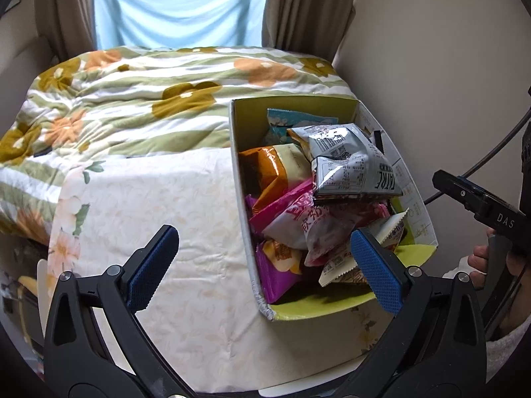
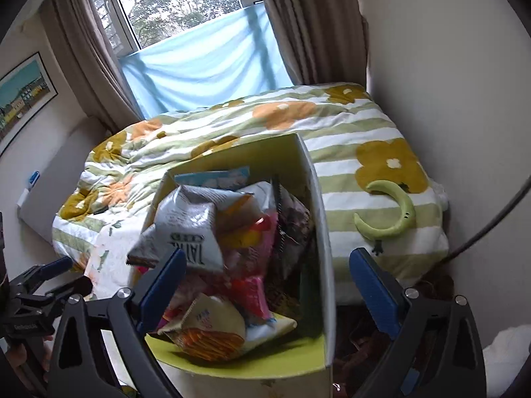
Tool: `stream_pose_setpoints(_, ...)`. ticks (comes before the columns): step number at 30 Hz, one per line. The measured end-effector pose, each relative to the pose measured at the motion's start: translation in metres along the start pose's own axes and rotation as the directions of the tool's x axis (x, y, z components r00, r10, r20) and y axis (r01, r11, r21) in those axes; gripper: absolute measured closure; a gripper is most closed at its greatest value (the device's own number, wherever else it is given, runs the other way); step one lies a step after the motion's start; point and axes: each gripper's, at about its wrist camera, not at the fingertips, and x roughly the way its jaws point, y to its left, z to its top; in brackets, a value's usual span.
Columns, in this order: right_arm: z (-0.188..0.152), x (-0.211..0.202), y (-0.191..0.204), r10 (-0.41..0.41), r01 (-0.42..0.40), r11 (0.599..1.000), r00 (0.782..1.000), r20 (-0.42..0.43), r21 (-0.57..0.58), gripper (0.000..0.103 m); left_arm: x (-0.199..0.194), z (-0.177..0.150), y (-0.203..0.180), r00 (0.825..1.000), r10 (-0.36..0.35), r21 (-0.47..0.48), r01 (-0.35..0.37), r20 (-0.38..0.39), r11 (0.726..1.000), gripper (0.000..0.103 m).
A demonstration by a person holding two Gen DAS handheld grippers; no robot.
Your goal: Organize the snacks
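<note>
The box [image 1: 335, 311] is sitting on a small table with a pale flowery cloth [image 1: 166, 232], right in front of a bed with a green striped quilt [image 1: 132, 99]. The box is made of thin card, green inside, and it is packed full of snack bags. In the left wrist view it is lying from about 12 o'clock down to 5 o'clock.

The left gripper [image 1: 265, 258] is hanging wide open over the near left wall of the box. It is holding nothing. One blue pad is over the cloth and the other is over the snacks.

The right gripper [image 2: 265, 282] is also wide open and holding nothing. It is hanging over the near end of the box, with one pad above the snacks and the other past the right wall.

A silver bag [image 1: 351, 169] is sitting on top of the pile, puffed up with air. A pink and white bag [image 1: 308, 225] is lying under it, toward 6 o'clock. An orange bag [image 1: 265, 169] is leaning on the left wall.

These bags are probably very light and soft. The shiny skin is likely slippery, and chips inside would crack if squeezed hard. The best place to pinch looks like the flat sealed edge or a corner of the silver bag, since it is on top and free. The card box would probably bend if grabbed by one wall.
</note>
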Motion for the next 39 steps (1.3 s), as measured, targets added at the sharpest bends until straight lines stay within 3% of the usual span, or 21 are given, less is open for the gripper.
stream_pose_setpoints(7,-0.005,-0.025,0.018,-0.035,0.036,0.999,0.999,0.041,-0.022,0.005,-0.031,-0.001,0.011,0.998,-0.002,0.008,0.002,0.066,1.000,0.001)
stream_pose_setpoints(13,-0.007,-0.063,0.058,-0.047,0.054,0.996,0.993,0.110,-0.065,0.005,-0.084,-0.001,0.026,0.987,0.021,0.021,-0.024,0.161,0.999,0.001)
stream_pose_setpoints(19,-0.019,-0.102,0.114,-0.041,0.064,0.990,0.984,0.174,-0.125,0.005,-0.146,-0.019,0.045,0.954,0.134,0.029,-0.147,0.270,0.989,0.001)
stream_pose_setpoints(23,-0.034,-0.119,0.144,-0.032,0.058,0.990,0.982,0.189,-0.132,0.005,-0.177,-0.039,0.061,0.934,0.167,0.019,-0.183,0.317,0.983,0.001)
stream_pose_setpoints(30,-0.072,-0.133,0.176,-0.069,0.099,0.985,0.976,0.208,-0.141,0.005,-0.211,-0.076,0.080,0.918,0.187,-0.001,-0.199,0.350,0.980,0.001)
stream_pose_setpoints(39,-0.096,-0.148,0.187,-0.103,0.136,0.981,0.969,0.224,-0.138,0.005,-0.229,-0.100,0.087,0.915,0.177,-0.010,-0.186,0.362,0.982,0.001)
